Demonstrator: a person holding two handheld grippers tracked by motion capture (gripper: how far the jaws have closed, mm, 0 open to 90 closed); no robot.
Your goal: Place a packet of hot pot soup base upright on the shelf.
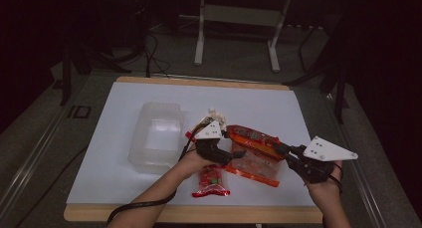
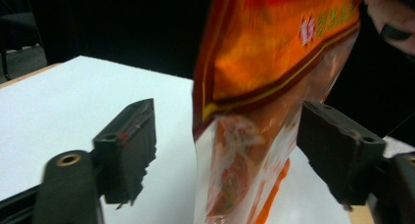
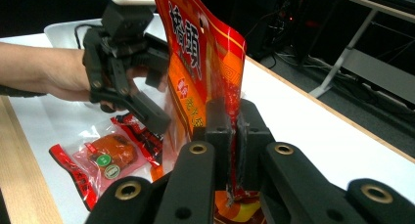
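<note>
The orange snack bag is the thing I work on. I hold it lifted above the white surface, near its front edge, standing on its side between my two hands. My right tool is clenched on one edge of the bag; in the right gripper view its two black jaws meet on the thin seam, with the film pressed flat between them. I think this grip keeps the bag upright and stretched, so the other side is easy to reach.

My left tool is around the opposite end of the bag. The bag hangs between its jaws, but the pads do not press it: I see a free gap on both sides, so it is released for now. Probably the next step is to close there, maybe to pull the bag open.

The bag is glossy plastic film, orange and red on top, clear lower down, flat and a little wrinkled. Below it lies a small red packet, also shiny, flat on the surface. Further left stands a clear plastic box, rectangular with rounded corners.
</note>
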